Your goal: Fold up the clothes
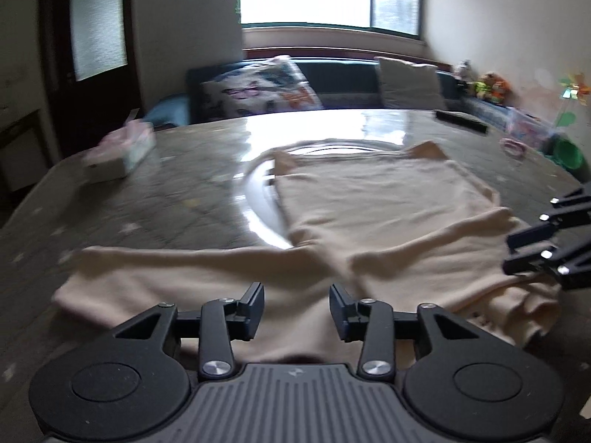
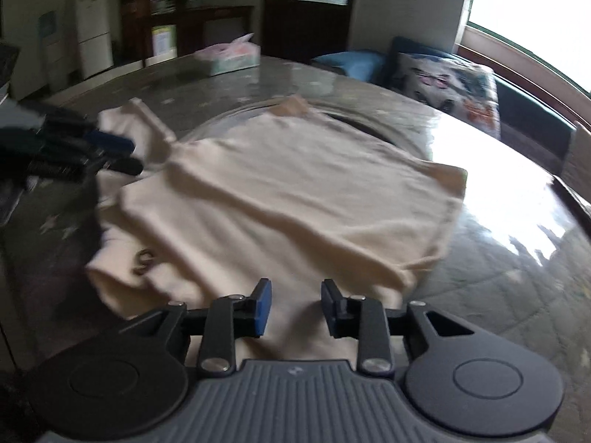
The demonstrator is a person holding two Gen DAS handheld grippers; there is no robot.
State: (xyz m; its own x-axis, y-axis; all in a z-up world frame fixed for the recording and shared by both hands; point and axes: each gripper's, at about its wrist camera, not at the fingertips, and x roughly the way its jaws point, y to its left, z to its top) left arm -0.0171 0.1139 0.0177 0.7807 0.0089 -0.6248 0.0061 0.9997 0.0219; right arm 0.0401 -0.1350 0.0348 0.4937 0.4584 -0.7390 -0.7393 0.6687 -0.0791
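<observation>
A cream long-sleeved top (image 1: 373, 206) lies partly folded on the round table, its body over the glass turntable. One sleeve (image 1: 177, 258) stretches left across its near part. My left gripper (image 1: 296, 308) is open and empty, hovering over the near edge of the top. My right gripper (image 2: 295, 304) is open and empty over the top's (image 2: 295, 192) near edge on the other side. Each gripper shows in the other's view: the right one (image 1: 543, 247) at the right edge, the left one (image 2: 110, 155) at the left.
The table (image 1: 147, 199) has a grey patterned cover under glass and a glass turntable (image 1: 258, 199) in the middle. A tissue box (image 1: 122, 151) sits far left. A dark flat object (image 1: 461, 120) and small toys (image 1: 513, 147) lie at the far right. A sofa with cushions (image 1: 258, 88) stands behind.
</observation>
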